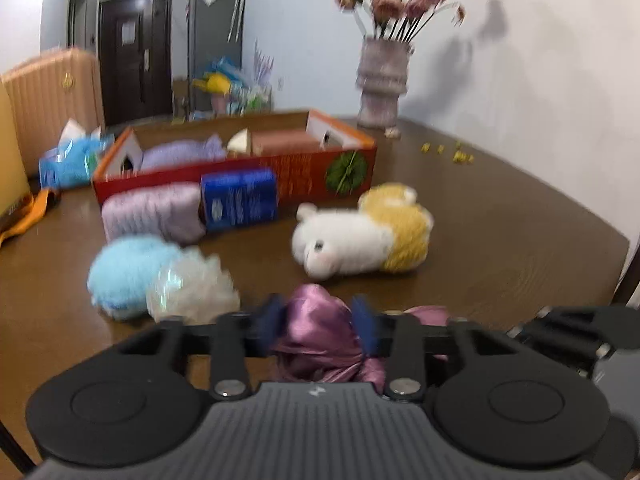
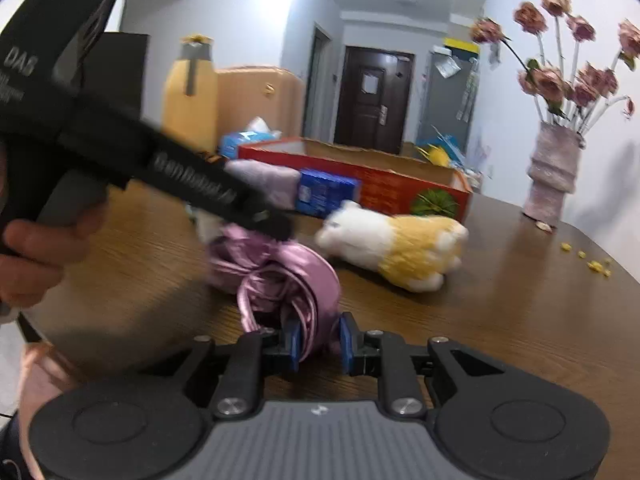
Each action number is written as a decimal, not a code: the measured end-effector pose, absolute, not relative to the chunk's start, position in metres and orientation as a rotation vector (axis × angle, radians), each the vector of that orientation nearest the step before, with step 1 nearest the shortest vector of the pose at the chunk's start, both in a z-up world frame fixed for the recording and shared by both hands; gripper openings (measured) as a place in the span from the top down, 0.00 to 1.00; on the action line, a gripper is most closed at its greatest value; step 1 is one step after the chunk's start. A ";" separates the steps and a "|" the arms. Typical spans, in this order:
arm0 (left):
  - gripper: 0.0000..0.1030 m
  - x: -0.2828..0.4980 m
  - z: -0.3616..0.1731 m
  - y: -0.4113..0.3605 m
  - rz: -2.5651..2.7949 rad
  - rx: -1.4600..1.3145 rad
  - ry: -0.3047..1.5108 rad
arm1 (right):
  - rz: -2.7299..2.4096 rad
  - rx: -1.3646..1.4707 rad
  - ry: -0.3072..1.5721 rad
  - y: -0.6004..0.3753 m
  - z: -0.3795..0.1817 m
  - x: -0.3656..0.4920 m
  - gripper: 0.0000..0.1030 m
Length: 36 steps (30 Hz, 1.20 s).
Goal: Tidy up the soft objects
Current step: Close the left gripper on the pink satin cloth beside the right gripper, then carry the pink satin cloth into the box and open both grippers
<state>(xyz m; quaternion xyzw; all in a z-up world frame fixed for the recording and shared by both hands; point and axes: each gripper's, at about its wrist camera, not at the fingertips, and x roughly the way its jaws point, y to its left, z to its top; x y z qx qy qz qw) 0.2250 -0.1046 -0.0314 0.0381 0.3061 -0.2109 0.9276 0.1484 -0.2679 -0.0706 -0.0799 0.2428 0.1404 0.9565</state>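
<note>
- Desk (image 1: 500, 240): brown wood, everything sits on it.
- Red cardboard box (image 1: 248, 168) at the far side, open top, a lilac knit item (image 1: 180, 152) inside; a 2nd lilac knit roll (image 1: 154, 216) and a blue packet (image 1: 239, 200) lean against its front wall.
- White-and-yellow plush toy (image 1: 360, 236) lies on its side, mid-desk, in front of the box.
- Light blue fluffy ball (image 1: 124, 272) touching a white mesh pouf (image 1: 192, 288), left of the left claw.
- Purple satin cloth (image 2: 280, 276): bunched on the desk between both claws, held at 2 ends.
- Left claw (image 1: 320, 320): pads pinching the cloth bunch, which fills the gap and spills below the pads.
- Right claw (image 2: 319, 342): pads pressed in on a fold at the cloth's near end; rest of the bundle lies just ahead.
</note>
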 end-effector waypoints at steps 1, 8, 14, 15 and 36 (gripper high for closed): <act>0.67 0.224 -0.035 -0.101 -0.425 0.063 0.633 | 0.298 -0.135 0.505 -0.275 -0.068 0.148 0.77; 0.68 0.182 -0.043 -0.095 -0.359 0.065 0.562 | 0.450 0.160 0.437 -0.309 -0.032 0.147 0.42; 0.59 0.180 -0.039 -0.088 -0.346 0.049 0.595 | 0.419 0.177 0.548 -0.287 -0.056 0.170 0.52; 0.56 0.179 -0.038 -0.084 -0.349 0.041 0.604 | 0.415 0.197 0.552 -0.288 -0.059 0.169 0.53; 0.45 0.147 -0.038 -0.034 -0.454 -0.176 0.764 | 0.361 0.217 0.570 -0.265 -0.072 0.135 0.92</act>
